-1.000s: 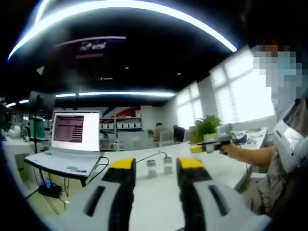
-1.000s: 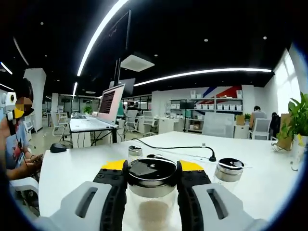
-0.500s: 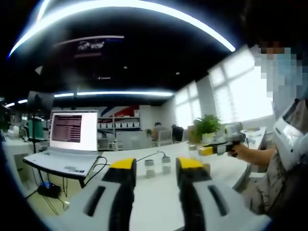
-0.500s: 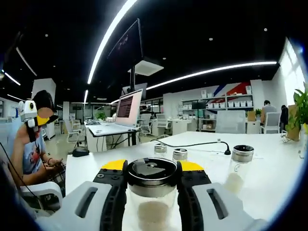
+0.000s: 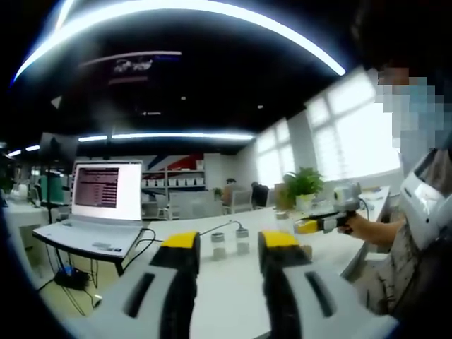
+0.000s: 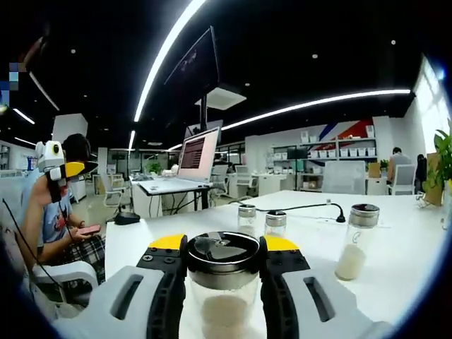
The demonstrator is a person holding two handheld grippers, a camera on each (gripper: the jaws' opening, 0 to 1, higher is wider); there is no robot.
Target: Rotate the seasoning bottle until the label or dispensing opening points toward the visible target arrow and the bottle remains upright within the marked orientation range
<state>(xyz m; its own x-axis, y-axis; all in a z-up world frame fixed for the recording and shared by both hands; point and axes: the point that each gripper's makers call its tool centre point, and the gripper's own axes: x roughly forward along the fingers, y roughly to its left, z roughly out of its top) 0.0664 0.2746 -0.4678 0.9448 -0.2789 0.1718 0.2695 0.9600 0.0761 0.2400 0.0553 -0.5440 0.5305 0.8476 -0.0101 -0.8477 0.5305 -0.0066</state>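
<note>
Right gripper [image 6: 224, 248], seen in the right gripper view, is clamped on the seasoning bottle [image 6: 224, 282]: both yellow-tipped jaws press against the sides of its black, chrome-banded cap, and the clear glass body with pale granules in its lower part stands upright between them. Ahead of these jaws, on the white table [image 6: 395, 282], stand two small shakers [image 6: 246, 217] side by side, and to their right a taller shaker [image 6: 355, 240] with pale contents. A black cable [image 6: 311, 207] runs across the tabletop beyond the shakers. Farther off and to the left of the jaws, an open laptop [image 6: 198, 155] sits on a separate desk, and a seated person [image 6: 60, 205] holds a phone at the far left.

Left gripper [image 5: 226, 244], seen in the left gripper view, has its jaws parted with nothing between them, poised above the white table [image 5: 233, 304]. Through the gap, well ahead, stand two small shakers [image 5: 218, 246]. To the left of the jaws, the open laptop [image 5: 106, 201] shows a lit screen. To the right, the right gripper [image 5: 321, 224] enters the view, held by the person's hand [image 5: 353, 224], with a potted plant [image 5: 304, 185] behind it near the bright windows.
</note>
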